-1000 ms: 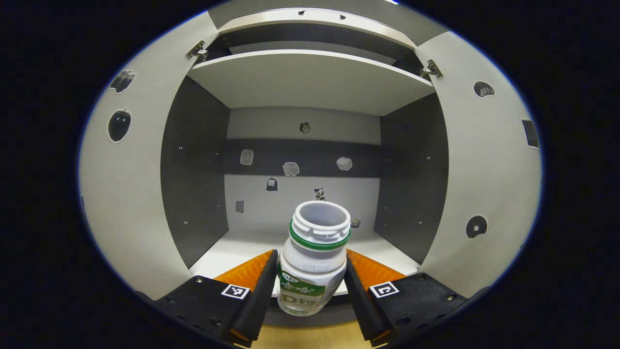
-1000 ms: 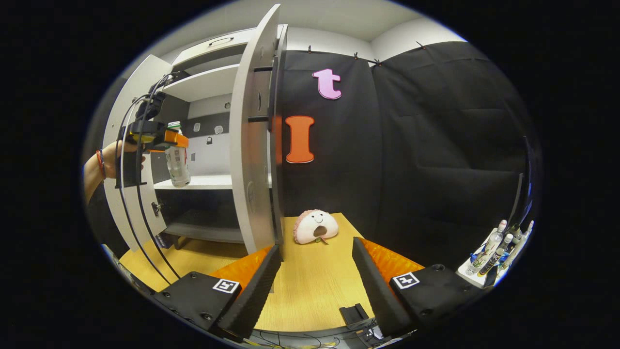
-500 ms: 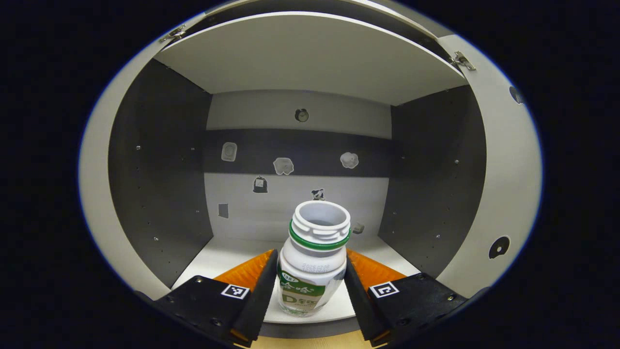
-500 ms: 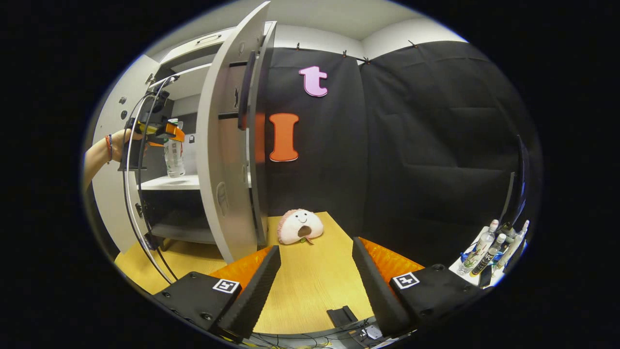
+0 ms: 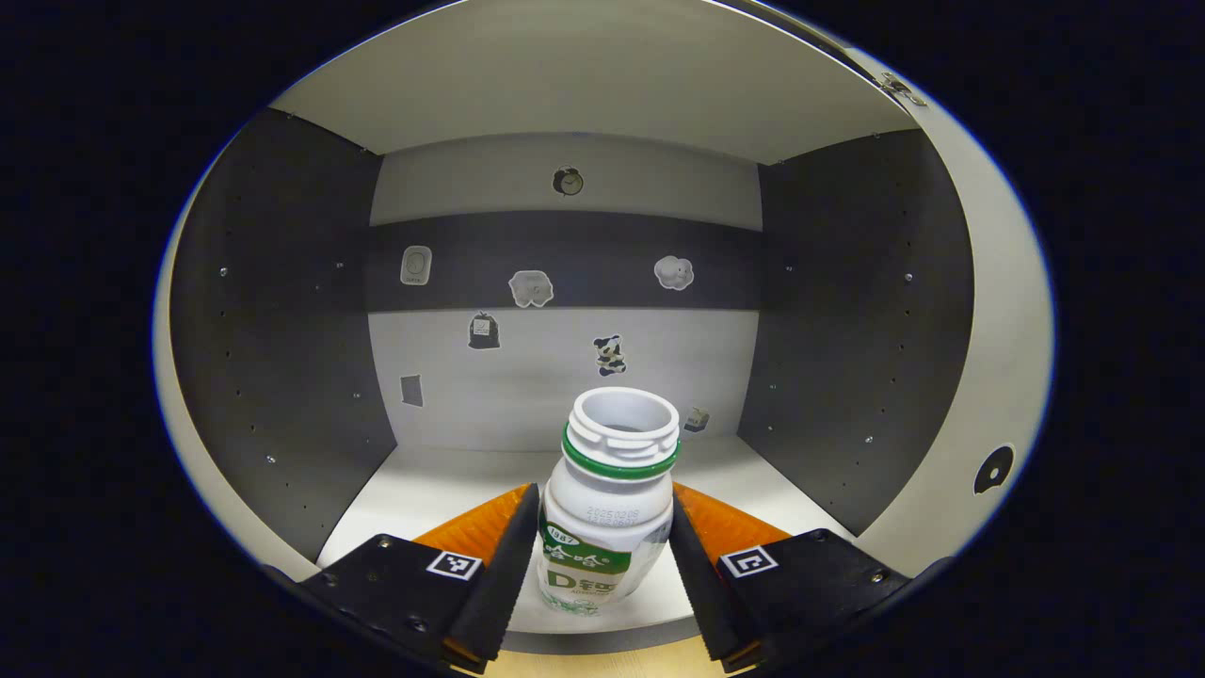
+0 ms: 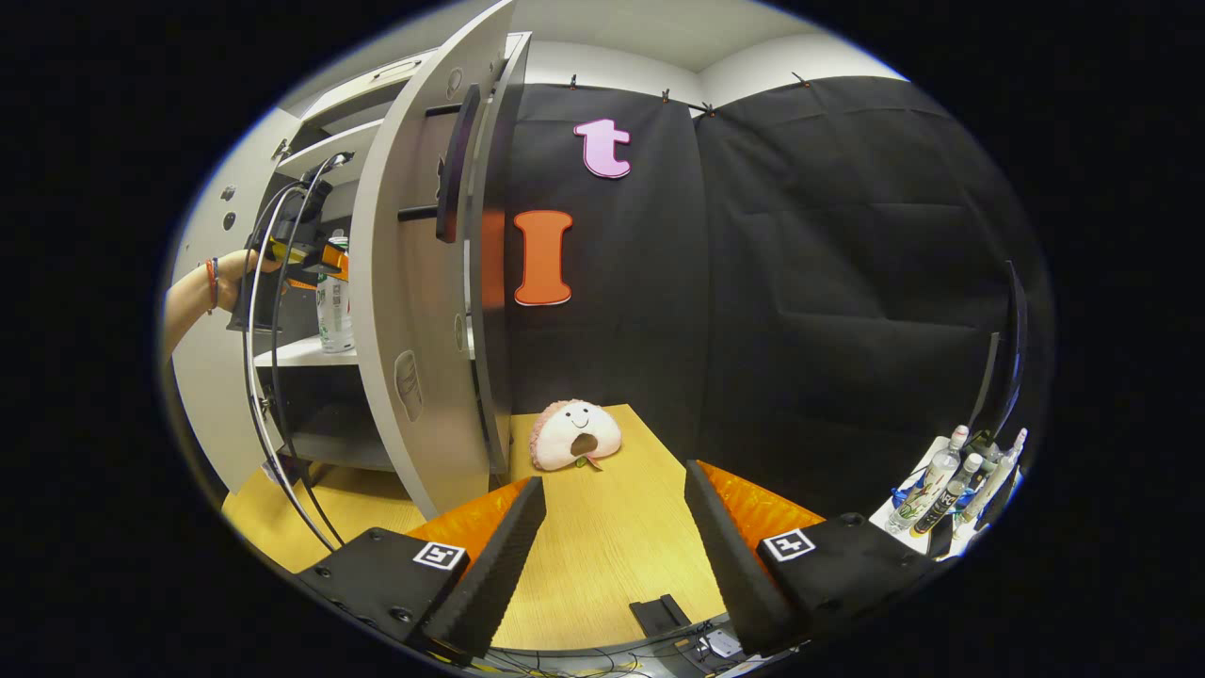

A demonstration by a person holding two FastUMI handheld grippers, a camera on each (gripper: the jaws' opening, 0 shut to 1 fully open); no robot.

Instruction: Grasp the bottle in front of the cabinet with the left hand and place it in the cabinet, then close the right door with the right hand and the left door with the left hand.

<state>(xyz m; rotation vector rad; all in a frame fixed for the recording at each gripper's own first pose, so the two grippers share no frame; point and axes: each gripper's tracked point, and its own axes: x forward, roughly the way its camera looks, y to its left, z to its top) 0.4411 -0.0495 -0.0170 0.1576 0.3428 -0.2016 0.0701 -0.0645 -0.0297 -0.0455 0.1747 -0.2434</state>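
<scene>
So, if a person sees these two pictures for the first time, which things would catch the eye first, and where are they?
In the left gripper view, the white plastic bottle with a green neck ring stands out first, pinched between the left gripper fingers just above the pale cabinet shelf. In the right gripper view, the tall grey right cabinet door stands open at left, and a round pink-and-white plush toy lies on the yellow wooden table beyond the open right gripper.

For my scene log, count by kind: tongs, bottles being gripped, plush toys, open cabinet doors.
Tongs: 2, left tongs, right tongs
Bottles: 1, white plastic bottle with green neck ring, gripped
Plush toys: 1, pink-and-white plush toy
Open doors: 2, grey right door, grey left door
Total: 6
</scene>
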